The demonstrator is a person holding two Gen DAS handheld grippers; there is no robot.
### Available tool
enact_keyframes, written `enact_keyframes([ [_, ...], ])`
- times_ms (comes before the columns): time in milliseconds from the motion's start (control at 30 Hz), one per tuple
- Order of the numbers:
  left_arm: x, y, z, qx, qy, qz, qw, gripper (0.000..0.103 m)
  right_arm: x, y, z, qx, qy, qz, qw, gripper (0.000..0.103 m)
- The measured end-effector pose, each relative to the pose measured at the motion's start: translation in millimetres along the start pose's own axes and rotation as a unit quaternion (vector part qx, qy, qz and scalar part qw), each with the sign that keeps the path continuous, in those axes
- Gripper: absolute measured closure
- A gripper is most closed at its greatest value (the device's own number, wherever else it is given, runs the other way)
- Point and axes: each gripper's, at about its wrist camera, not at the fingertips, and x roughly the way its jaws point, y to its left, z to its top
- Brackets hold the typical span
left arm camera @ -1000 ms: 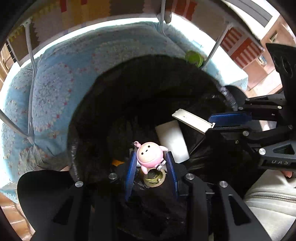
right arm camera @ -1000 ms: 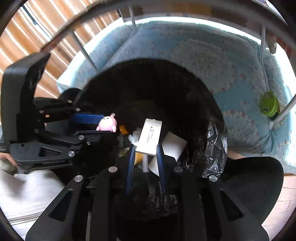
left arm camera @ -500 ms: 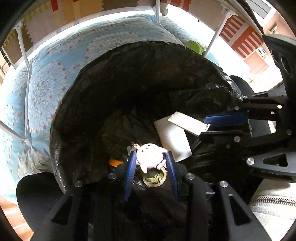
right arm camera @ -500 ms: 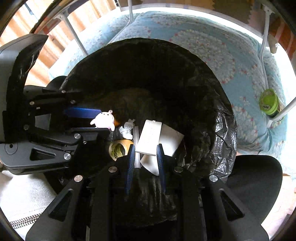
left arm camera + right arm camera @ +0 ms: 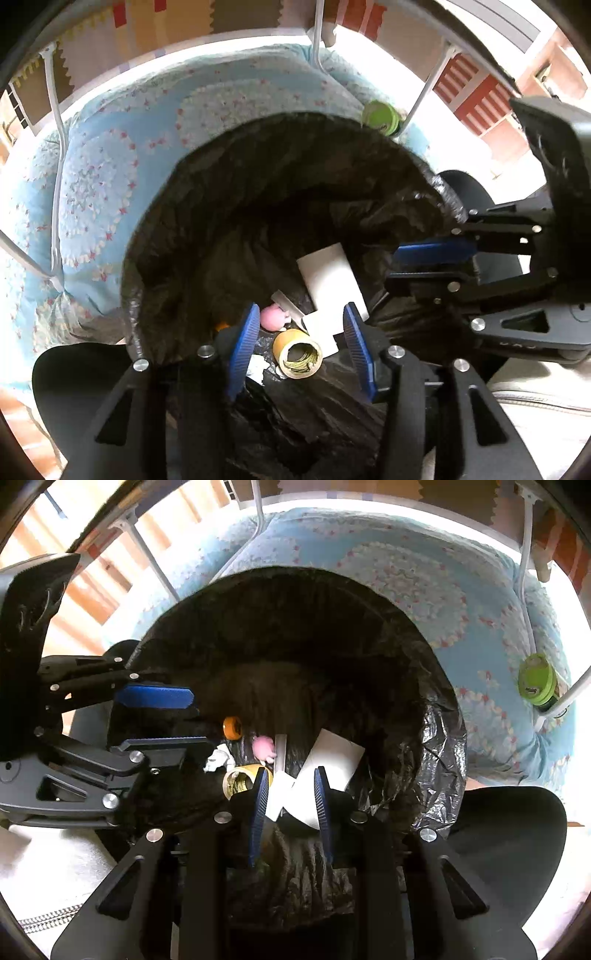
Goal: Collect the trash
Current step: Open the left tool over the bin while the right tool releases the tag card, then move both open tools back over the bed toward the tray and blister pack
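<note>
A black trash bag (image 5: 229, 206) (image 5: 436, 746) stands open below both grippers. At its bottom lie a pink toy figure (image 5: 272, 317) (image 5: 263, 746), a tape roll (image 5: 297, 353) (image 5: 240, 778), white cards (image 5: 328, 275) (image 5: 332, 760), a crumpled white scrap (image 5: 218, 758) and an orange piece (image 5: 232, 728). My left gripper (image 5: 301, 325) is open and empty over the bag. My right gripper (image 5: 290, 780) is open and empty over the white cards; it also shows in the left wrist view (image 5: 432, 258).
The bag sits against a blue floral cushion (image 5: 110, 155) (image 5: 424, 572) inside a white metal frame (image 5: 55, 122). A green round container (image 5: 380, 117) (image 5: 536, 680) lies on the cushion by a frame leg.
Both grippers opened. The pink toy fell from the left gripper and the white card from the right gripper; both now lie in the bag.
</note>
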Motion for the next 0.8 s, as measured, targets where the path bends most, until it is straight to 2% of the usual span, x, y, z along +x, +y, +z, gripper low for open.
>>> enact_keyframes([
  [167,-21.3,-0.5,2.2,0.001,-0.024,-0.005,0.9997,0.058,-12.8,4.2,1.4,-0.004,-0.014,0.010,1.000,0.077],
  [367,-62.8,-6.1,11.1,0.022,-0.074,0.001,0.9970,0.058,-38.0,8.2,7.6,-0.008,-0.044,0.019,0.999,0.077],
  [500,-96.1,-11.8,18.1,0.043,-0.116,0.006,0.9923,0.058,-61.5,12.9,13.5,-0.016,-0.072,0.022,0.997,0.077],
  [567,-107.6,-12.4,21.8,0.050,-0.129,0.011,0.9903,0.058,-76.2,14.2,17.5,-0.019,-0.090,0.026,0.995,0.071],
  [800,-155.9,-13.4,36.1,0.070,-0.187,0.016,0.9797,0.058,-124.0,21.2,33.4,-0.040,-0.147,0.030,0.988,0.068],
])
